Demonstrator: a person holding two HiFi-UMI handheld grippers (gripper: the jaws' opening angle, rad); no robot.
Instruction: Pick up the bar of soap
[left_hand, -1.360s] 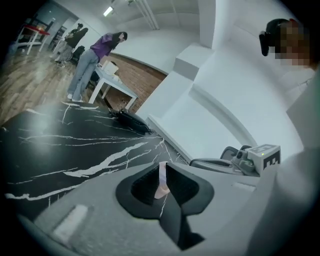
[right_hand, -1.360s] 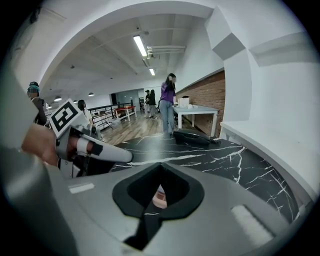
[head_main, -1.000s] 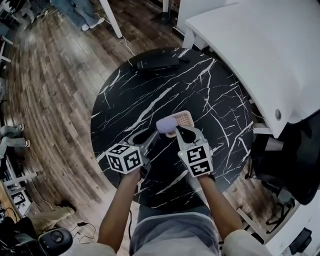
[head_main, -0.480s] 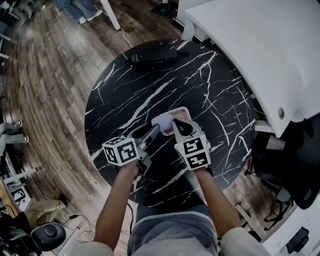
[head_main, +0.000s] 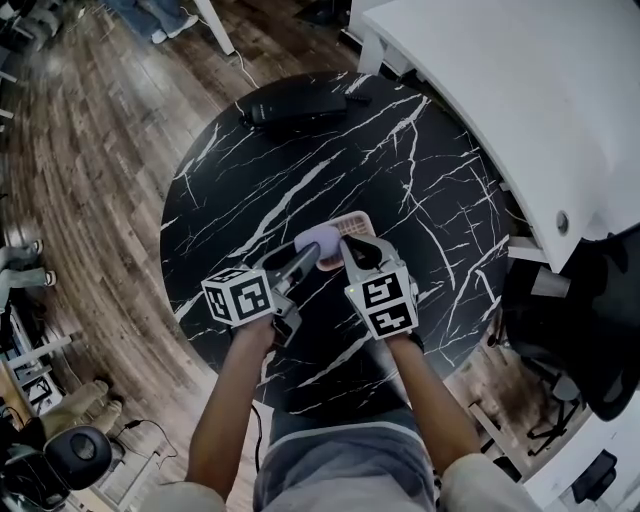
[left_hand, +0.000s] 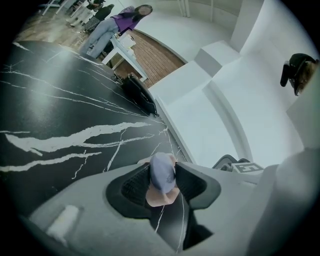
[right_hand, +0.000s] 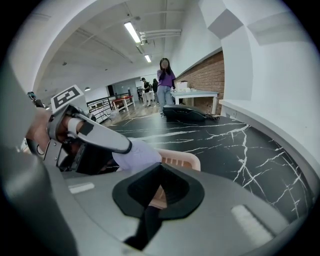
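Observation:
A lavender bar of soap (head_main: 317, 240) lies on a pink slotted soap dish (head_main: 356, 228) near the middle of the round black marble table (head_main: 300, 170). My left gripper (head_main: 303, 258) reaches in from the left. In the left gripper view the soap (left_hand: 161, 169) stands between its wide-spread pads, and I see no squeeze on it. My right gripper (head_main: 352, 250) sits at the dish's near edge, its jaws drawn to a narrow slit with the pink rim (right_hand: 159, 194) between them. In the right gripper view the soap (right_hand: 137, 154) and dish (right_hand: 182, 160) lie just ahead.
A flat black device (head_main: 295, 105) with a cable lies at the table's far edge. A white curved counter (head_main: 520, 110) runs along the right, with a black chair (head_main: 585, 330) below it. Wooden floor surrounds the table. A person in purple (right_hand: 165, 79) stands far off.
The left gripper has slid forward, so its fingers now reach alongside the soap. The right gripper has kept its place at the dish. The head view has shifted slightly.

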